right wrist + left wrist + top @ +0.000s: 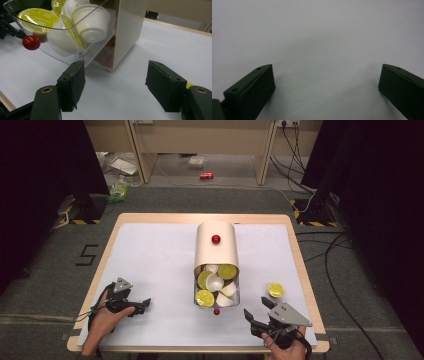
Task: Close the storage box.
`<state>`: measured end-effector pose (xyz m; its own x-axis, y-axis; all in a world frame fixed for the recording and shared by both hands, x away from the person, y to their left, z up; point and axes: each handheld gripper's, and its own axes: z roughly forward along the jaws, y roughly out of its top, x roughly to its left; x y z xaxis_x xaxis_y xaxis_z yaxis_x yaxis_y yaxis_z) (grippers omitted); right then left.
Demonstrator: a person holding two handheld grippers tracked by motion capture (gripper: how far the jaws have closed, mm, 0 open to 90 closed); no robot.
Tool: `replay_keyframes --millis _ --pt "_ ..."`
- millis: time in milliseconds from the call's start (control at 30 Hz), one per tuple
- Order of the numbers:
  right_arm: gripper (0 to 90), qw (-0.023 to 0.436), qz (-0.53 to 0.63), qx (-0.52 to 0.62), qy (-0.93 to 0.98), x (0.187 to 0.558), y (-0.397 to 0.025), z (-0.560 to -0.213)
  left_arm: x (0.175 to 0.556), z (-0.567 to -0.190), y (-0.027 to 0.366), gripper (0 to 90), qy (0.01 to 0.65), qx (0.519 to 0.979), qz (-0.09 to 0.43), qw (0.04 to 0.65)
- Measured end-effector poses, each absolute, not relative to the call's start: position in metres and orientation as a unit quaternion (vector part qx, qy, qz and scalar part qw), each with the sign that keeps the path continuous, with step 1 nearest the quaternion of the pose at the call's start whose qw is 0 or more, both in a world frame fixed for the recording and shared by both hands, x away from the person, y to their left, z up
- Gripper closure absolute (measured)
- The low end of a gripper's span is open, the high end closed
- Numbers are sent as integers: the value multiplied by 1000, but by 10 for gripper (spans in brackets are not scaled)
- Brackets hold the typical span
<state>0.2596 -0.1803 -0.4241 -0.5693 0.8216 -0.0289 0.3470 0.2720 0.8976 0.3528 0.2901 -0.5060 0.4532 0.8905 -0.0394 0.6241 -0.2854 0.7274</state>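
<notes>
A cream box (216, 245) with a red knob (216, 239) on top stands mid-table. Its clear drawer (216, 290) is pulled out toward me and holds several white capsules with yellow-green lids; the drawer's red knob (216, 311) faces me. One loose capsule (275, 290) lies on the table right of the drawer. My right gripper (256, 311) is open near the front edge, right of the drawer; in the right gripper view the drawer (60, 32) and its knob (31, 42) lie ahead of the empty open gripper (115, 82). My left gripper (145, 305) is open at the front left, over bare table (319, 50).
The white table surface (155, 265) has a wooden rim. On the floor beyond lie a red can (206, 176), a green packet (119, 190) and cables (330, 255). Dark stands flank both sides.
</notes>
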Motion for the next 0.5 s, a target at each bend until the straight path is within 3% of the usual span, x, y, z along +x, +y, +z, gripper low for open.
replay_keyframes --millis 500 --pt "323 253 467 367 763 261 -164 -423 353 -506 290 0 486 779 192 347"
